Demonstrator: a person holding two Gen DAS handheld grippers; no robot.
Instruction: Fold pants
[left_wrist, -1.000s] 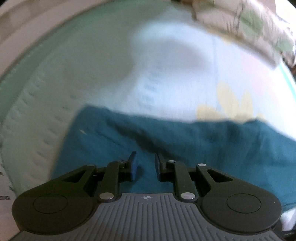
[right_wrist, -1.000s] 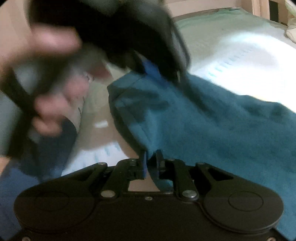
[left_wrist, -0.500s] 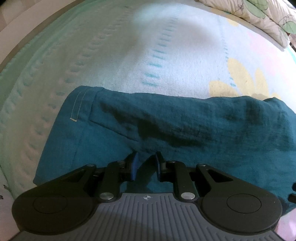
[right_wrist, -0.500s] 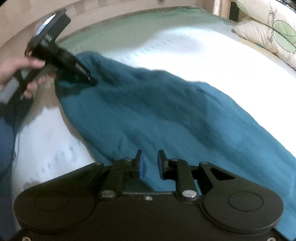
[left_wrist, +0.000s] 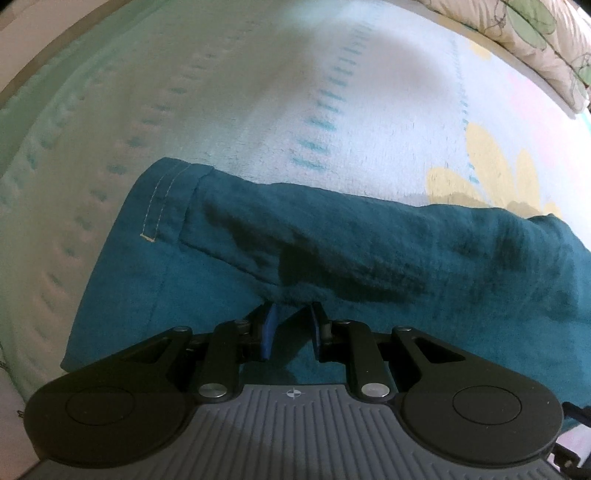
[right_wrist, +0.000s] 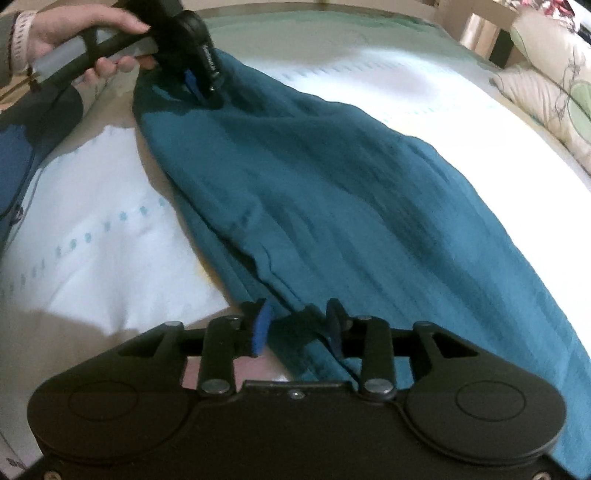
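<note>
Teal pants (left_wrist: 369, 258) lie stretched out along the bed, seen as a long strip (right_wrist: 332, 177) in the right wrist view. My left gripper (left_wrist: 290, 321) points steeply down and is shut on a bunched ridge of the cloth near the stitched hem end. The right wrist view shows that same left gripper (right_wrist: 201, 79) at the far end of the pants, held by a person's hand (right_wrist: 74, 33). At the near end, my right gripper (right_wrist: 297, 325) has its jaws opening. A fold of the pants' edge lies between them, and the pads no longer press on it.
The bed is covered by a pale quilted sheet (left_wrist: 258, 92) with a yellow flower print (left_wrist: 491, 177). Floral pillows (right_wrist: 554, 92) lie at the far right, with a wooden bed frame (right_wrist: 476, 33) behind them. A sleeve and dark clothing fill the left edge of the right wrist view.
My right gripper has travelled along the pants away from the left gripper, and its jaws have widened off the cloth. The left gripper has sunk slightly, still pinching the pants.
</note>
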